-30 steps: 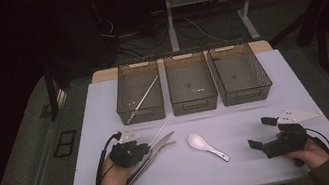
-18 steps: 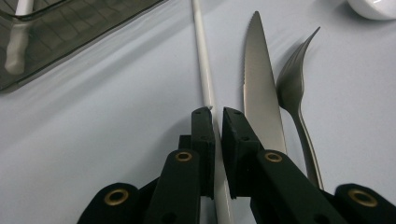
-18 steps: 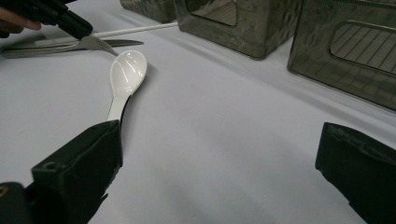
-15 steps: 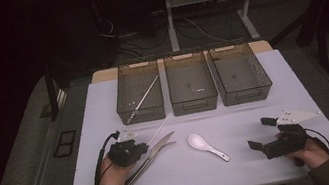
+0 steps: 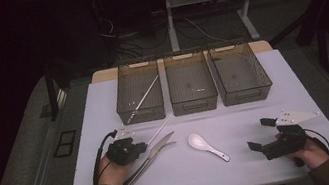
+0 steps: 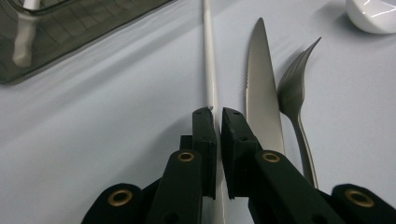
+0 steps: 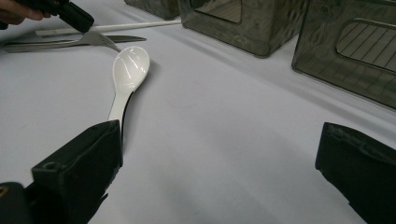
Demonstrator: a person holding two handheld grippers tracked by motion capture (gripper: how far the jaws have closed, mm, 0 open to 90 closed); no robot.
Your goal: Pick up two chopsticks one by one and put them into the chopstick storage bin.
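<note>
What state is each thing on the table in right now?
Left hand-held gripper: shut on the chopstick.
Right hand-held gripper: open, nothing between its jaws.
Knife: flat on the table, untouched.
Fork: flat beside the knife.
Spoon: lying bowl up.
Left bin: holds one chopstick.
Middle bin: empty.
Right bin: empty.

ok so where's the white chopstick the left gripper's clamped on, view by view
High view: white chopstick runs diagonally from the left gripper toward the left basket.
Left gripper view: upright at centre, left of the knife.
Right gripper view: top left, behind the fork.
Shared landmark: white spoon.
</note>
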